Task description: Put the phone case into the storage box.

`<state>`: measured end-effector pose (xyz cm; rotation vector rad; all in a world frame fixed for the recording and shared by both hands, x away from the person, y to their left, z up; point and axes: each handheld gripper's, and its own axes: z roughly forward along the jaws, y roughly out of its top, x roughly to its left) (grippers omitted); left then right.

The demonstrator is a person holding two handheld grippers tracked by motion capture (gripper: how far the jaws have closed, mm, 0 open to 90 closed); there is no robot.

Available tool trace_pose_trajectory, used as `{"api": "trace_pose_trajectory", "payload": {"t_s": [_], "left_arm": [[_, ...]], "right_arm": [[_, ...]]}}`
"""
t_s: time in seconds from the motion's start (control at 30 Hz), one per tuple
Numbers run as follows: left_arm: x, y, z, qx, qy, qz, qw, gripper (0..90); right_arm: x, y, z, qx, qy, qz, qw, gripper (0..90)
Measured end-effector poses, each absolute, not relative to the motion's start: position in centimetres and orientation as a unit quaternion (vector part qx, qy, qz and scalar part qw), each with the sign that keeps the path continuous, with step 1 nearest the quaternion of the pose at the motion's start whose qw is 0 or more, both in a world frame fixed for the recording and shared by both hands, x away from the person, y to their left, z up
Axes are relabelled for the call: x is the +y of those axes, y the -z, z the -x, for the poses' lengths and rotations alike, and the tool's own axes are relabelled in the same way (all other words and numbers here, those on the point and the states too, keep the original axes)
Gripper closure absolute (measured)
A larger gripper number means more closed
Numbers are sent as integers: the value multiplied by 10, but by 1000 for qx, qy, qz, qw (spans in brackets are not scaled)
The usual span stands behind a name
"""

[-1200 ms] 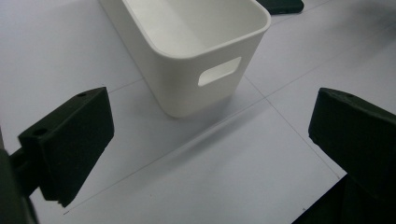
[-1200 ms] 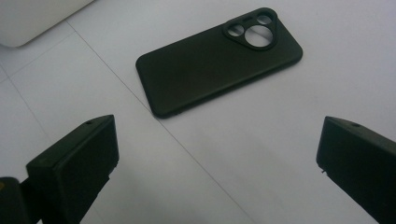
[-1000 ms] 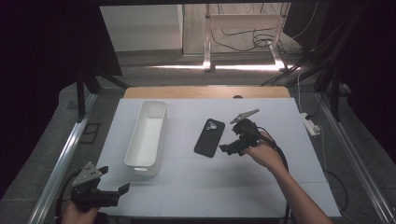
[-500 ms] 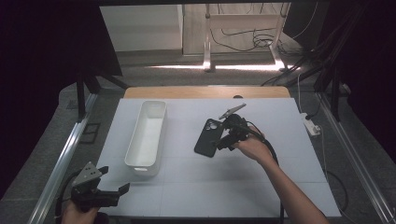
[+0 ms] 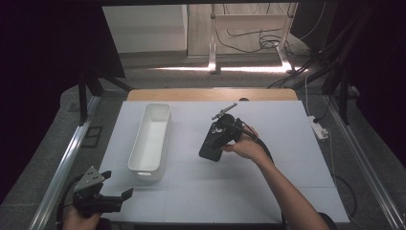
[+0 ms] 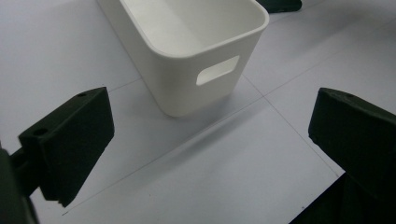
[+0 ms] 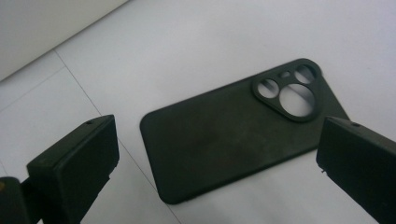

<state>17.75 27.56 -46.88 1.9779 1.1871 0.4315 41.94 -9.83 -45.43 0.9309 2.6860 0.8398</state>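
Care with the grasp matters most: the right gripper (image 5: 221,135), its fingers spread wide and empty over the flat black rubbery phone case (image 7: 243,135) lying on the white table (image 5: 287,158), should straddle its long edges squarely, while the left gripper (image 5: 117,199) waits with fingers released.

Two handheld black two-jaw grippers, each with blocky matte rectangular jaws bearing small screw holes near their tips: the left gripper (image 5: 116,197) carries a grey three-cornered plate (image 5: 89,178) on top, at the near left of the table. The right gripper (image 5: 216,134), farther off, has a thin grey plate (image 5: 224,111) and trails a thick black cable (image 5: 261,143); both forearms are bare, no sleeves visible.
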Motion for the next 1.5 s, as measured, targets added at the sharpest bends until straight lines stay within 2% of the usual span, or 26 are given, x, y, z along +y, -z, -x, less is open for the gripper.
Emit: {"api": "trace_pose_trajectory", "payload": {"t_s": [0.1,0.13,0.17,0.2,0.23,0.27,0.3,0.33,0.37,0.4,0.43,0.53,0.57,1.5], "left_arm": [[276,469,-177,467,-170,-777,388,10],[276,469,-177,467,-169,-777,388,10],[276,469,-177,467,-169,-777,388,10],[276,469,-177,466,-169,-777,388,10],[276,469,-177,466,-169,-777,388,10],[276,469,-177,466,-169,-777,388,10],[276,469,-177,466,-170,-777,387,11],[276,469,-177,466,-169,-778,387,11],[276,469,-177,466,-169,-778,387,11],[275,469,-177,465,-169,-778,386,11],[275,469,-177,465,-169,-778,386,11],[275,469,-177,465,-170,-779,385,11],[275,469,-177,465,-170,-779,385,12],[275,469,-177,463,-171,-781,382,13]], "right_arm": [[-94,456,-421,904,-280,-311,83,1],[-90,458,-423,907,-270,-310,88,70],[-90,458,-423,907,-270,-310,88,70],[-89,459,-423,908,-266,-309,94,109],[-88,460,-424,909,-259,-309,99,251],[-88,460,-424,909,-259,-309,99,251],[-87,460,-424,910,-261,-309,95,330],[-86,460,-425,911,-259,-308,89,474],[-86,460,-425,911,-259,-308,89,474],[-85,461,-426,914,-258,-304,79,602],[-85,461,-426,914,-258,-304,79,602],[-84,463,-427,917,-261,-295,64,851],[-83,464,-427,918,-262,-293,62,895],[-46,492,-434,923,-263,-272,68,897]]}}
